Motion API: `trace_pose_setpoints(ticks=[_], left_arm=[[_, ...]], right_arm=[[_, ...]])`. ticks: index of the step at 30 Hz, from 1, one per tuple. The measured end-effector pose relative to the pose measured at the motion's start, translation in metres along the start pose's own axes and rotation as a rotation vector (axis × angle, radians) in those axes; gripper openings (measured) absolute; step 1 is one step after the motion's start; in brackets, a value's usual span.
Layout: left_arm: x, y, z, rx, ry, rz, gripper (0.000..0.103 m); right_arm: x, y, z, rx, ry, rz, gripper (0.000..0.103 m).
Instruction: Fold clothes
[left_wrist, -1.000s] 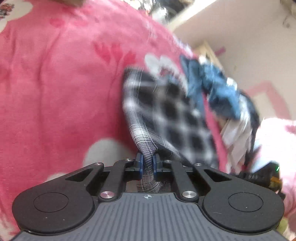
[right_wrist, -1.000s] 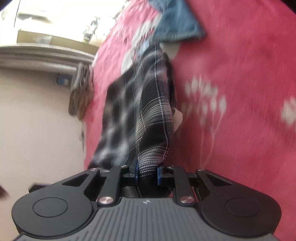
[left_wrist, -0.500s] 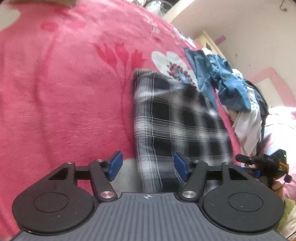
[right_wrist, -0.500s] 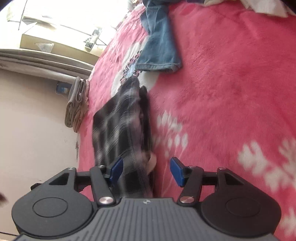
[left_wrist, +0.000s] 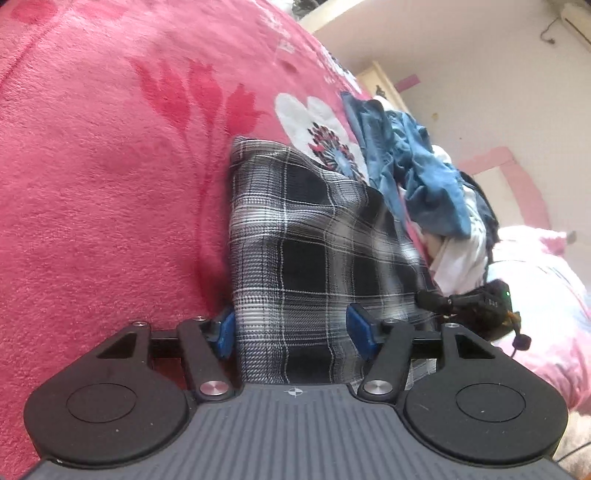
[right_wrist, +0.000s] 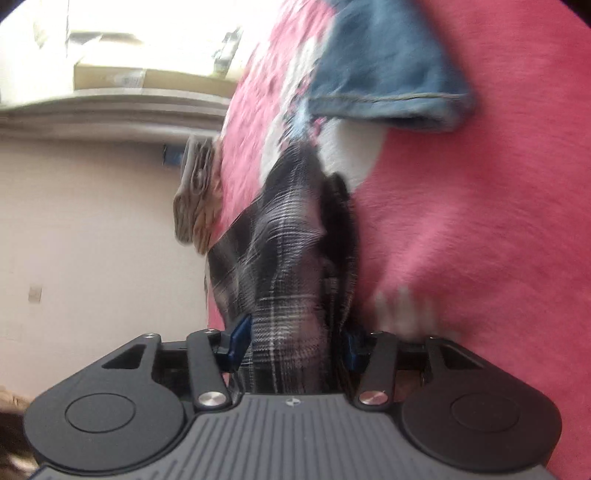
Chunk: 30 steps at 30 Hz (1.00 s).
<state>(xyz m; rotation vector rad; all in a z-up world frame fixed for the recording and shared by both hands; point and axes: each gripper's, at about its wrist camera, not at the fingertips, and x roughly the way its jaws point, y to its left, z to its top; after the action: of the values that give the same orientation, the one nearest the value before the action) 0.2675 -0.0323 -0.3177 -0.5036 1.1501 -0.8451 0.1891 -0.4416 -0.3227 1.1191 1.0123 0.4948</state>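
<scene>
A black-and-white plaid garment lies folded flat on the pink floral blanket. Its near end runs between the blue pads of my left gripper, which stands open low over the blanket without pinching it. In the right wrist view, which is blurred, the same plaid garment bunches up between the pads of my right gripper. Those jaws are closing with the cloth between them, and I see no firm pinch.
A heap of blue denim and white clothes lies beyond the plaid piece. A black device with a green light sits at its right edge. A denim leg lies ahead. Folded beige cloth sits at the bed's edge.
Both grippers were shut on bunched plaid cloth a second ago and have since let it go and spread. The garment dropped flat, and both grippers came down closer to it.
</scene>
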Motion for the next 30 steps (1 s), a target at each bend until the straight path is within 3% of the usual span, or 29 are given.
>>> trace_pose_setpoints(ticks=[4, 13, 16, 21, 26, 30], left_arm=[[-0.007, 0.007, -0.005, 0.023, 0.052, -0.036, 0.049], [0.018, 0.006, 0.006, -0.046, 0.002, -0.068, 0.045], [0.013, 0.006, 0.005, -0.056, -0.009, -0.031, 0.029], [0.005, -0.015, 0.003, 0.018, -0.055, 0.028, 0.014], [-0.007, -0.043, 0.001, 0.093, -0.087, 0.082, 0.010], [-0.024, -0.071, 0.003, 0.115, -0.084, 0.121, 0.010]], right_arm=[[-0.002, -0.001, 0.001, -0.034, 0.083, 0.023, 0.051], [0.036, 0.015, 0.011, -0.092, 0.119, 0.031, 0.051], [0.032, 0.017, 0.006, -0.090, 0.089, 0.000, 0.040], [0.033, 0.049, -0.008, -0.209, 0.026, -0.125, 0.038], [0.028, 0.098, -0.033, -0.421, -0.024, -0.298, 0.035], [0.023, 0.134, -0.045, -0.495, -0.027, -0.367, 0.033]])
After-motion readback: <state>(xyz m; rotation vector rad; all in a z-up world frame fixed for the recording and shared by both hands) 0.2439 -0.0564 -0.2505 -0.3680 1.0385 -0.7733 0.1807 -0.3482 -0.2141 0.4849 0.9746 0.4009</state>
